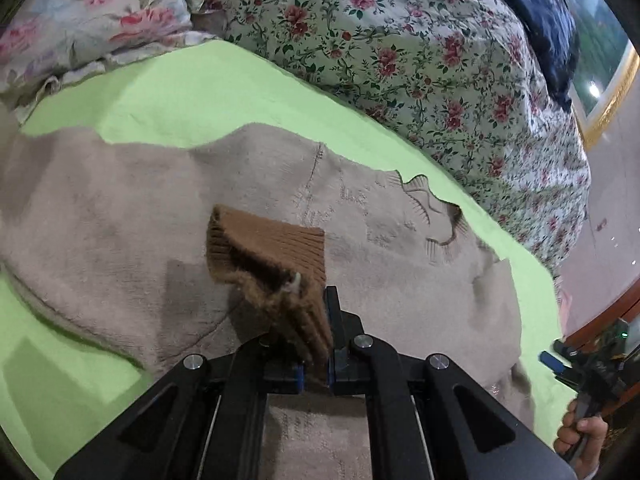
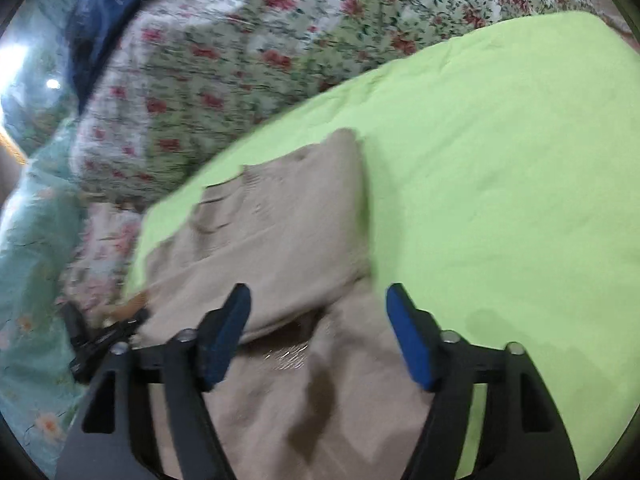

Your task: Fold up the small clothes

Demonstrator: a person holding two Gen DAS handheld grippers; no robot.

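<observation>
beige fleece garment [image 1: 140, 216] lay on green bed sheet [image 1: 224, 84]; left gripper [image 1: 316, 344] clamped its brown ribbed cuff [image 1: 276, 248] for folding, right gripper [image 2: 316, 320] fingers apart, empty.

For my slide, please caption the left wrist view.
Left gripper shut on brown ribbed cuff above beige garment.
</observation>
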